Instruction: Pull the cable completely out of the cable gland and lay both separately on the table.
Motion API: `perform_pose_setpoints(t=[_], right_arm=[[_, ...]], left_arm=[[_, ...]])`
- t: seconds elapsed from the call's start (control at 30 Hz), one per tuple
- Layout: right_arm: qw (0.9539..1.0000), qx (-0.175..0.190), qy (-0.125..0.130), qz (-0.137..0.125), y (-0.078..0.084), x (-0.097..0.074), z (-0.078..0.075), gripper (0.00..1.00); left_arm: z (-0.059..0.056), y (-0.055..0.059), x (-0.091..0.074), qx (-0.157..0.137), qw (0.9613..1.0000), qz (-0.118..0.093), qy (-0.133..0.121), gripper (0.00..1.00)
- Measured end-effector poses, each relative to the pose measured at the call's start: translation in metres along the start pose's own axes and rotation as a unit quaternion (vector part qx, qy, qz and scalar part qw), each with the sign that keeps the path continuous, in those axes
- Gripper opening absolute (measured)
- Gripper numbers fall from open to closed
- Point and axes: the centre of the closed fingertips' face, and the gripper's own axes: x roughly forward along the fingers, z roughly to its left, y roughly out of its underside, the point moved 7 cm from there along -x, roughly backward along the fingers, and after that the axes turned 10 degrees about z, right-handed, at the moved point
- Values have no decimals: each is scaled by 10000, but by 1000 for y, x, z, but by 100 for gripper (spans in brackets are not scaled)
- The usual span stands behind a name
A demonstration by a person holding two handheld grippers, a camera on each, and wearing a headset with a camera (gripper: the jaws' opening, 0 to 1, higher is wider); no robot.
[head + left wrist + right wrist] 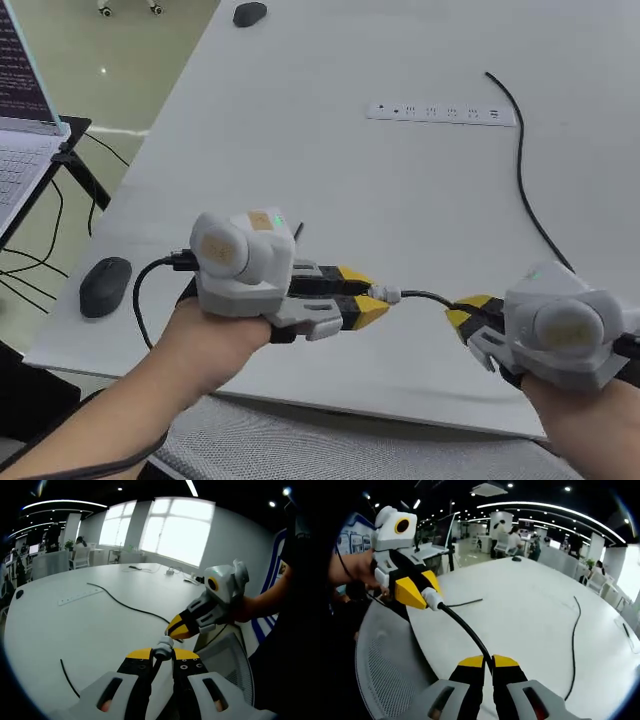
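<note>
Pulling step in hand: left gripper [366, 295] was clamped on cable gland [385, 294], right gripper [463, 312] clamped on black cable [425, 296], both above table [400, 190] front edge. Cable not yet out of gland. Next move prob. req'd: straight pull apart, firm grips.

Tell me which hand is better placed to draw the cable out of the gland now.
Probably right. The right tongs are shut on the cable, free to pull away; the left tongs grip the cable gland and can hold it steady.

Power strip [441, 113], mouse [104, 286] on table [330, 190]; laptop [15, 80] beside.
</note>
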Motion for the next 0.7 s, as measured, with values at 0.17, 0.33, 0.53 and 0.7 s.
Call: perform_pose_setpoints(t=[0.17, 0.33, 0.53, 0.7], right_arm=[[9989, 469, 10, 94, 14, 3, -9, 0], [9961, 848, 61, 217, 25, 6, -15, 0], [9857, 1641, 4, 389, 43, 11, -24, 0], [9799, 1950, -63, 421, 44, 9, -24, 0]], left_arm=[[0, -1, -1, 15, 10000, -24, -24, 14], [-2, 0, 0, 23, 10000, -21, -18, 14], [-1, 2, 0, 27, 10000, -10, -28, 14], [-3, 3, 0, 32, 10000, 2, -29, 14]])
